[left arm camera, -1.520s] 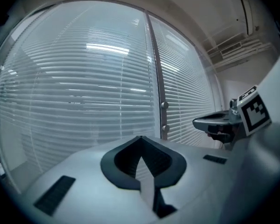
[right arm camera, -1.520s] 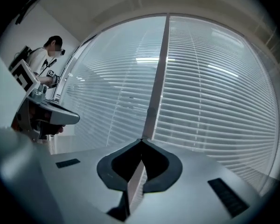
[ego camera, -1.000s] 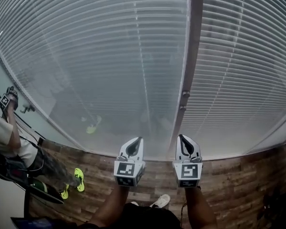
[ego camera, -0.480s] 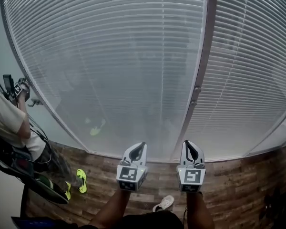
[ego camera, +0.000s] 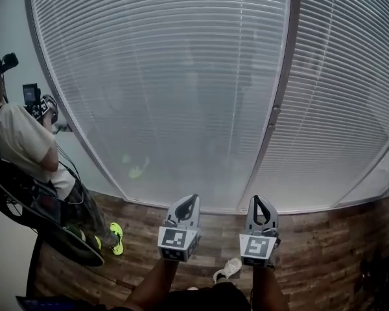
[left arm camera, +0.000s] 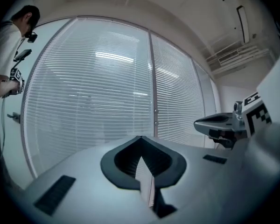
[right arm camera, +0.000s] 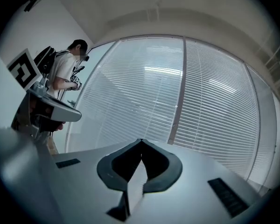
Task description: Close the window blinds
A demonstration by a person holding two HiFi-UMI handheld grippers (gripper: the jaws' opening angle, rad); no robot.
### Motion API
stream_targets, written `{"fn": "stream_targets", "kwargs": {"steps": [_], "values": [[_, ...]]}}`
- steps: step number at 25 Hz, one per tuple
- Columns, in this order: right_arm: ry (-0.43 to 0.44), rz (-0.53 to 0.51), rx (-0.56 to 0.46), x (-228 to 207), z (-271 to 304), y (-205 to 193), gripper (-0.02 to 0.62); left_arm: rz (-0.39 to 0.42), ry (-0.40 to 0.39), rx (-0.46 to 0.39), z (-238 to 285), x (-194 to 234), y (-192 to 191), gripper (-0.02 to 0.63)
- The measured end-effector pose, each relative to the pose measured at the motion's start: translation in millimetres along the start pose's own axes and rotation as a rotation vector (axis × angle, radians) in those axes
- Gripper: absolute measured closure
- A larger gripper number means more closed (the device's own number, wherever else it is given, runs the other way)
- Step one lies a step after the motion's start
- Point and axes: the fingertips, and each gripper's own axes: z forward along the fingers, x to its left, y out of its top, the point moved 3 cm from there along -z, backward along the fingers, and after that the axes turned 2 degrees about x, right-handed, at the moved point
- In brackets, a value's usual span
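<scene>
head view: high, forward and steeply down onto window blinds and plank floor | left gripper view: level, faces blinds from well back (right gripper at its edge) | right gripper view: likewise, left gripper at its edge — all share mullion, bystander

Flat, cool indoor light, no hard shadows. The white horizontal-slat window blinds look hazy in the head view, with bright glare streaks across their upper slats in both gripper views. Fisheye bows the slats, with black vignetting around them. The foreground below is soft.
</scene>
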Motion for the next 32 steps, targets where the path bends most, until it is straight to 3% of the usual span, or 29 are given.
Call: {"fn": "stream_targets", "kwargs": {"steps": [5,10,12,25,32], "values": [[0.016,0.013,0.013,24,-35,-3,0.592,-0.01,0.013,0.015,-40,0,-8,0.606],[0.0,-0.165,0.051,53,-74,-2,0.592,0.012,0.012,-0.002,-73,-7,-20,0.606],[0.01,-0.172,0.055,65,-86,-3,0.592,0.014,0.005,-0.001,-83,-11,-25,0.606],[0.024,-0.027,0.047,48,-101,-21,0.592,0.001,-0.002,-0.018,-104,-35,-18,0.606],[0.068,0.131,0.054,24,-113,-31,0.592,0.009,0.01,-0.014,-104,-65,-14,0.606]]}}
